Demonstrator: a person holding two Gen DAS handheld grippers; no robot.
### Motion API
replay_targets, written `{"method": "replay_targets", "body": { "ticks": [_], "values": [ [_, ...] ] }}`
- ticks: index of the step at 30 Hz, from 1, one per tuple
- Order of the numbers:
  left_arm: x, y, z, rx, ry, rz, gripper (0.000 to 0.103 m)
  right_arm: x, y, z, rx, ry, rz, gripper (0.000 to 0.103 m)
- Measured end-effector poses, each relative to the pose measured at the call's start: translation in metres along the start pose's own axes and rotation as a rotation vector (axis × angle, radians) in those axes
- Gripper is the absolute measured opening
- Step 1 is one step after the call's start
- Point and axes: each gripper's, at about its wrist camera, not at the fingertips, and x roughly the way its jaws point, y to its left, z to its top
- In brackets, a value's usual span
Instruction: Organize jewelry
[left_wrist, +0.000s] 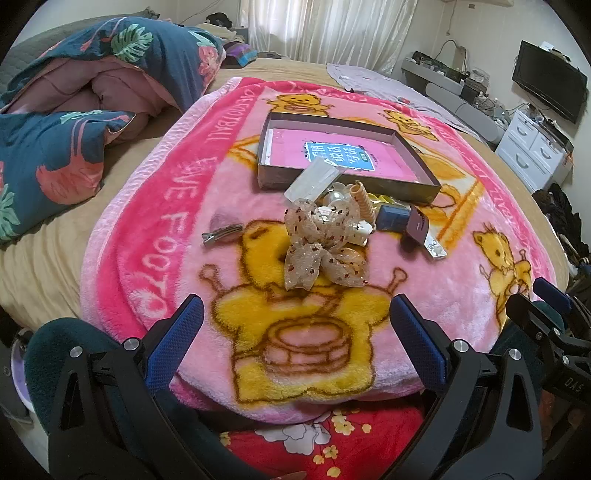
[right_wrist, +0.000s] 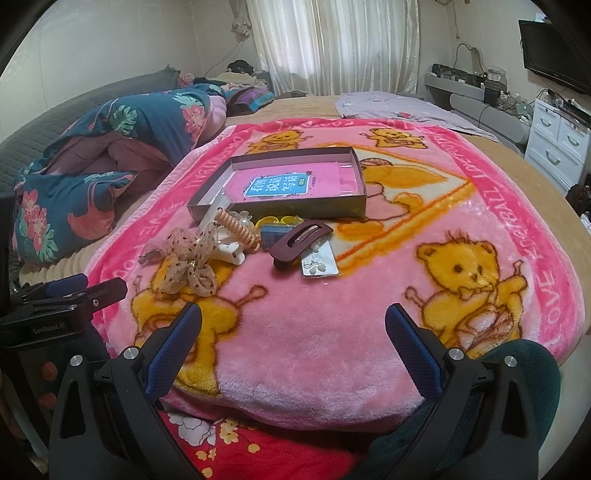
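A pile of hair accessories lies on a pink bear blanket (left_wrist: 424, 288), in front of an open shallow box (left_wrist: 347, 155) with a pink book inside. Nearest is a sheer beige bow (left_wrist: 321, 247) (right_wrist: 192, 264). Behind it lie a white claw clip (right_wrist: 231, 251), a spiral hair tie (right_wrist: 238, 230), a blue box (left_wrist: 393, 218), a maroon claw clip (right_wrist: 299, 238), a silver card (right_wrist: 319, 264) and a metal clip (left_wrist: 221, 234). My left gripper (left_wrist: 295, 314) is open and empty, just short of the bow. My right gripper (right_wrist: 293, 321) is open and empty over bare blanket.
A folded floral duvet (left_wrist: 74, 110) lies to the left on the bed. A lilac cloth (right_wrist: 399, 107) lies at the far right. White drawers (right_wrist: 557, 136) and a TV (left_wrist: 550, 79) stand beyond the bed's right edge. The left gripper also shows in the right wrist view (right_wrist: 74, 291).
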Motion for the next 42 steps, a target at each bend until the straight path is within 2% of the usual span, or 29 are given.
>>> {"method": "replay_targets", "body": {
  "ticks": [27, 33, 42],
  "values": [
    [0.004, -0.019, 0.002, 0.031, 0.002, -0.025, 0.094, -0.006, -0.016, 0.003, 0.032, -0.019, -0.004, 0.099],
    [0.009, -0.018, 0.010, 0.022, 0.003, -0.044, 0.094, -0.003, -0.024, 0.007, 0.042, -0.021, -0.009, 0.099],
    [0.026, -0.005, 0.031, -0.018, 0.012, -0.028, 0.094, 0.009, -0.038, 0.027, 0.027, -0.017, -0.014, 0.099]
  ]
}}
